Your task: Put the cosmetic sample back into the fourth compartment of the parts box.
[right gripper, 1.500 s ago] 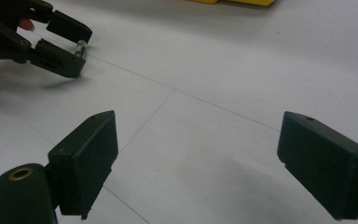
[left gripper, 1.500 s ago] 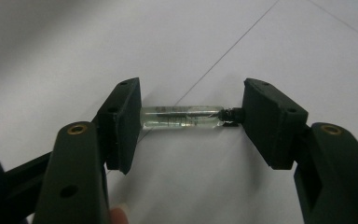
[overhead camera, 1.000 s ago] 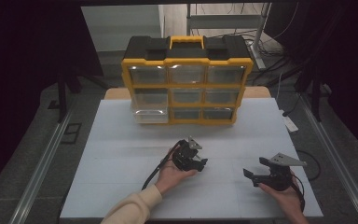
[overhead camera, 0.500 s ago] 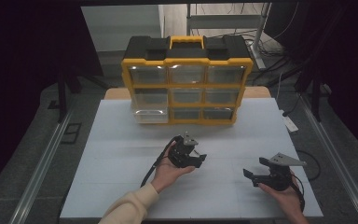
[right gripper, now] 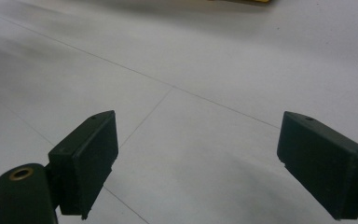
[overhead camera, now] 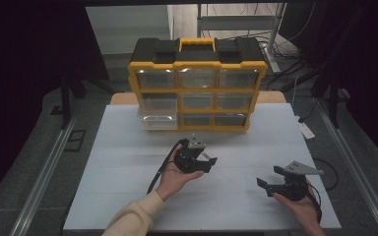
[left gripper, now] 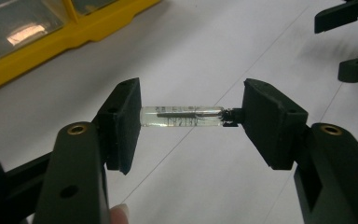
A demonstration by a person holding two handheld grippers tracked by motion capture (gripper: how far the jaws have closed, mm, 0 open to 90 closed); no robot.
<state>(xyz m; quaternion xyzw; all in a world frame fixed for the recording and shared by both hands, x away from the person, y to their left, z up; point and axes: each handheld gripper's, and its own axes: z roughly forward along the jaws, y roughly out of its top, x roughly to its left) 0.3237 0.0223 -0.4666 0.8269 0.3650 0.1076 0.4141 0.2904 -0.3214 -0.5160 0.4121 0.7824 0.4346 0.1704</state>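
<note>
Two sets of fingers differ: the left gripper (left gripper: 186, 116) clamps a clear vial (left gripper: 182, 117) endwise above the surface (overhead camera: 128, 162), sparing its glass wall, while the right gripper (right gripper: 196, 163) gapes empty.

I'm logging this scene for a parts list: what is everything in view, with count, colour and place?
Clear glass vial with a dark pin inside: one, transparent, clamped end to end between the left tool's pads, above the table.
Yellow and black plastic organiser box with clear drawers: one, standing at the far edge of the table, nine drawers in three rows; the bottom left drawer is pulled out a little.
White table: one, with thin seam lines.
Metal rails: two, grey, along the table's sides.
Left tool: one, black, shut on the vial, at mid table in the left hand.
Right tool: one, black, jaws open and empty, at near right in the right hand.
</note>
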